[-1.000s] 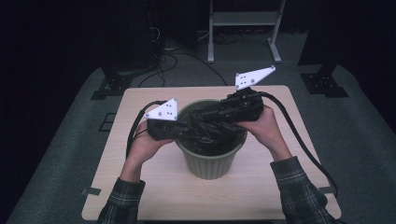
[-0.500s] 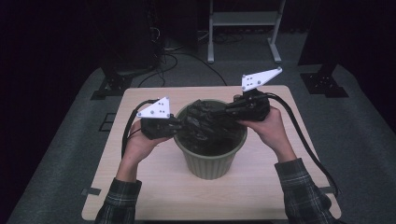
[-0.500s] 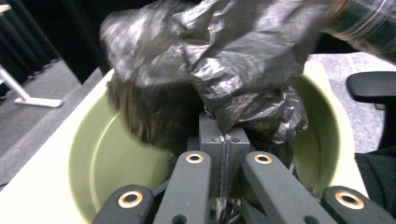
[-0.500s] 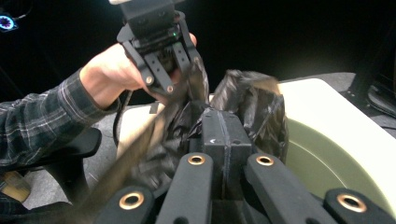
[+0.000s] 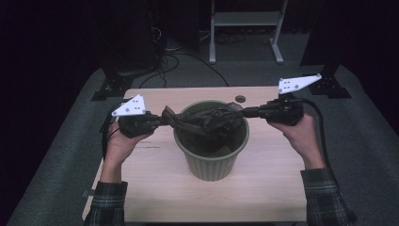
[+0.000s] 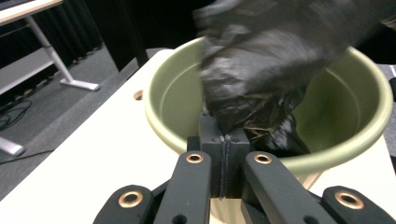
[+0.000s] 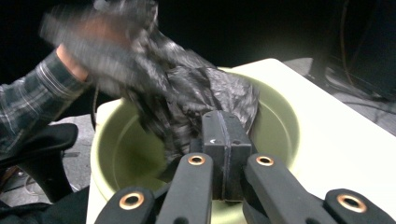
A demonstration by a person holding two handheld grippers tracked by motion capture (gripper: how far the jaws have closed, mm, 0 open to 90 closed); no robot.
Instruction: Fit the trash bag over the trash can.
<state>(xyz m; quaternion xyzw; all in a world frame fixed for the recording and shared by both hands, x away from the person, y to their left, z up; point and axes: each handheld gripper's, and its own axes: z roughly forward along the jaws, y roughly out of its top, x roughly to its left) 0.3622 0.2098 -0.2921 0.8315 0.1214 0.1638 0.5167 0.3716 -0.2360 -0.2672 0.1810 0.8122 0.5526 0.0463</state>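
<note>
In the right gripper view, the right gripper (image 7: 224, 140) has its jaws pressed together on a fold of the black plastic bag (image 7: 187, 100), which stretches up and left over the green bucket (image 7: 275, 121). At far left a plaid sleeve (image 7: 28, 100) appears, blurred, above the pale table (image 7: 336, 135).

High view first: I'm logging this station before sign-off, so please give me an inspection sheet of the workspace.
Surface: pale wooden table, small round hole near its far edge.
Job's things: green bin mid-table; black plastic bag stretched over its mouth.
Clutter: nothing seen.
Grippers: left gripper and right gripper each shut on a bag edge, on opposite sides of the bin.
Cables: one trails from each gripper; more lie on the floor behind.
Surroundings: grey carpet, dark backdrop, metal frame.
</note>
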